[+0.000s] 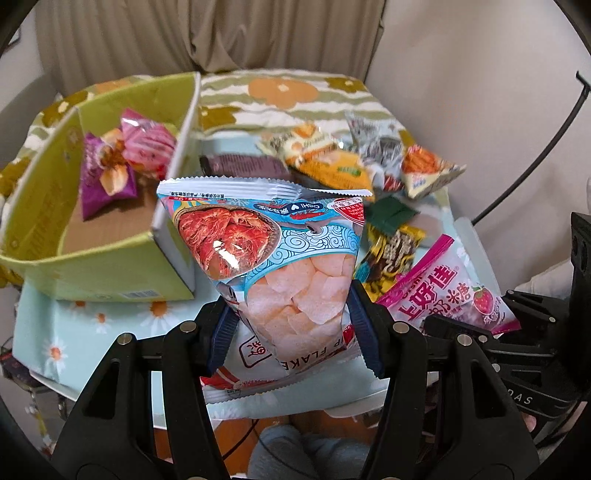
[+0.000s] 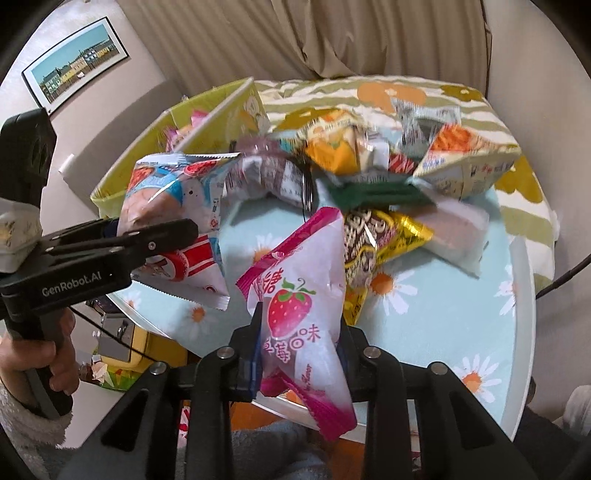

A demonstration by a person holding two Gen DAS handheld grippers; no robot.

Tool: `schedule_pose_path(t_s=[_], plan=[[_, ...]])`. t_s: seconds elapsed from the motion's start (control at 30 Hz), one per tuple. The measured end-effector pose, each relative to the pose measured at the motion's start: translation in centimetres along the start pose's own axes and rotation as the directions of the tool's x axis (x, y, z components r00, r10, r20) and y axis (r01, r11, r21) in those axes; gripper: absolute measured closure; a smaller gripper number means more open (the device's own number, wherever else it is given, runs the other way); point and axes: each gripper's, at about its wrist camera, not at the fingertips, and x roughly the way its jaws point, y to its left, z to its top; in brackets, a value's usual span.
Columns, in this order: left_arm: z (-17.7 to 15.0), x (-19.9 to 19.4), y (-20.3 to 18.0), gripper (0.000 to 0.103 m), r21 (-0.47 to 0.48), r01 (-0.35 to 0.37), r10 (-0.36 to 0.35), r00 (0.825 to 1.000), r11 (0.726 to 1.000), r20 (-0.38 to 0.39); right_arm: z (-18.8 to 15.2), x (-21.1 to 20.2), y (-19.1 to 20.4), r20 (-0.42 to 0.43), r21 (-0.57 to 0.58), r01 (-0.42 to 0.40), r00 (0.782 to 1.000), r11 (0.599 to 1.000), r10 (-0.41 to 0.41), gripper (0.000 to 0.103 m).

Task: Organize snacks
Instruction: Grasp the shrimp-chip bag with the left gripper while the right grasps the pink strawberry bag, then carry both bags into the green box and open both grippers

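Pinching a shrimp-flake bag (image 1: 291,266) between its blue pads, the left gripper (image 1: 293,325) is seen holding the packet upright above the near edge of a round table (image 1: 48,332) covered in a daisy-print cloth. The bag's lower end is folded under and partly hidden by the jaws, so its printing is only partly legible. From the right wrist view, the same bag (image 2: 173,221) is seen side-on, clamped in the left gripper (image 2: 173,232), with the person's left hand (image 2: 48,354) wrapped around the handle at the frame's edge.

A pink strawberry-flavour packet (image 2: 303,306) is gripped by the right gripper (image 2: 299,347), its jaws pressed against both sides of the pack; its lower seal is blurred and hangs below the fingers. In the left wrist view only part of this packet (image 1: 447,291) is seen, its bottom cut off behind the black linkage.

Beyond the held bags, a heap of loose snacks (image 2: 369,173) is spread across the table, among them a brown-and-gold packet (image 2: 373,236) and a yellow-orange bag (image 1: 332,170); several are smeared and cannot be read. Further left, a green cardboard box (image 1: 110,273) is set on the table, with a purple packet (image 1: 105,177) and a pink packet (image 1: 147,147) lying inside. A beige curtain (image 1: 207,33) closes the background.
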Motion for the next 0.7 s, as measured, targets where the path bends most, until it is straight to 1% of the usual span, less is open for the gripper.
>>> schedule_pose_path(t_s=[0.2, 0.37, 0.43, 0.5, 0.63, 0.7], plan=[[1.7, -4.4, 0.9, 0.049, -0.043, -0.025, 0.028, 0.997, 0.999, 0.076, 2.4, -3.0, 1.0, 0.066, -0.026, -0.01, 0.998, 1.0, 0.011, 0.075], [3.8, -7.9, 3.0, 0.049, -0.088, -0.058, 0.07, 0.988, 0.994, 0.141, 5.9, -5.2, 2.9, 0.138, -0.082, -0.023, 0.99, 0.996, 0.034, 0.075], [4.9, -9.1, 4.5, 0.049, -0.108, -0.085, 0.102, 0.982, 0.99, 0.162, 7.5, -5.6, 3.7, 0.161, -0.094, -0.032, 0.986, 0.995, 0.047, 0.075], [5.8, -9.9, 6.1, 0.049, -0.131, -0.091, 0.114, 0.977, 0.987, 0.178, 9.2, -5.6, 4.5, 0.178, -0.097, -0.047, 0.982, 0.994, 0.064, 0.075], [7.5, -10.5, 9.6, 0.049, -0.161, -0.109, 0.141, 0.969, 0.981, 0.201, 13.0, -4.8, 7.0, 0.204, -0.113, -0.069, 0.975, 0.991, 0.091, 0.075], [8.3, -10.4, 11.8, 0.049, -0.177, -0.116, 0.15, 0.969, 0.977, 0.198, 14.6, -4.0, 8.3, 0.211, -0.125, -0.072, 0.973, 0.99, 0.098, 0.075]])
